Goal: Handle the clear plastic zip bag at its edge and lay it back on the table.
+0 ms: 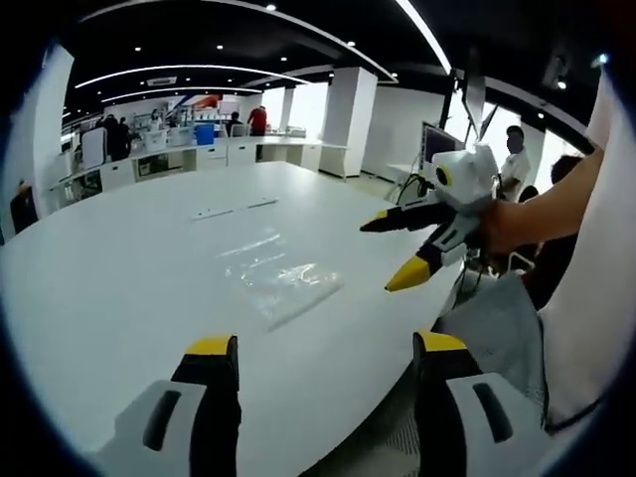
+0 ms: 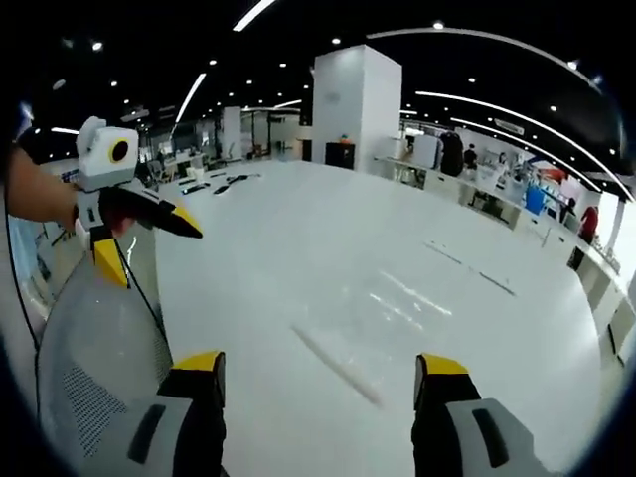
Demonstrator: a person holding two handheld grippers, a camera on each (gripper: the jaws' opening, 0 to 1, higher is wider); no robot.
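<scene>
1. Nearest the lens in the left gripper view, the left gripper (image 1: 323, 348) hangs over the near rim of the white table (image 1: 119, 288), its yellow-tipped jaws spread wide with nothing between them.
2. The bag (image 1: 281, 281) lies flat on the table ahead of those jaws, clear and hard to read against the white top; its near edge shows as a thin pale strip.
3. The right gripper (image 1: 396, 248) enters from the right, raised above the table edge and apart from the bag, jaws parted and empty.
4. In the right gripper view, the right gripper (image 2: 318, 366) frames the bag (image 2: 388, 328), whose sealed edge shows as a faint diagonal line just beyond the jaw tips; the left gripper (image 2: 149, 243) hovers at far left, beside a grey mesh chair back (image 2: 94, 348).
5. The pick-up appears not yet begun. It likely goes best with one jaw coming in low and sliding under the stiffer zip strip, since thin film tends to cling to a smooth top.
6. A pinch at the edge alone, followed by a slow lowering, should let the bag settle flat rather than fold.
</scene>
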